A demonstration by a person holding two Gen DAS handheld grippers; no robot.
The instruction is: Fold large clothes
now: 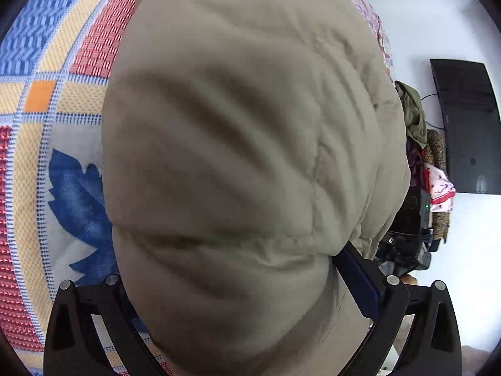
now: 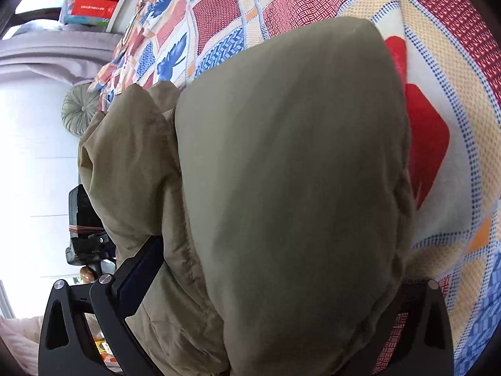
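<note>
A large puffy khaki jacket point(image 1: 238, 144) fills the left wrist view and bulges between my left gripper's point(image 1: 250, 297) two black fingers, which are shut on its thick fabric. The same jacket point(image 2: 291, 188) fills the right wrist view, and my right gripper point(image 2: 266, 297) is shut on it too. Both hold the jacket over a bed with a patchwork cover point(image 1: 62, 62). The right gripper shows at the right of the left view point(image 1: 404, 244), and the left gripper shows at the left of the right view point(image 2: 84, 228). Fingertips are hidden by fabric.
The bed cover point(image 2: 454, 156) lies under and beyond the jacket. A black screen point(image 1: 466, 125) hangs on a white wall with a heap of clothes point(image 1: 429, 156) beside it. A round green cushion point(image 2: 78, 112) and a shelf with a red box point(image 2: 90, 9) lie beyond the bed's end.
</note>
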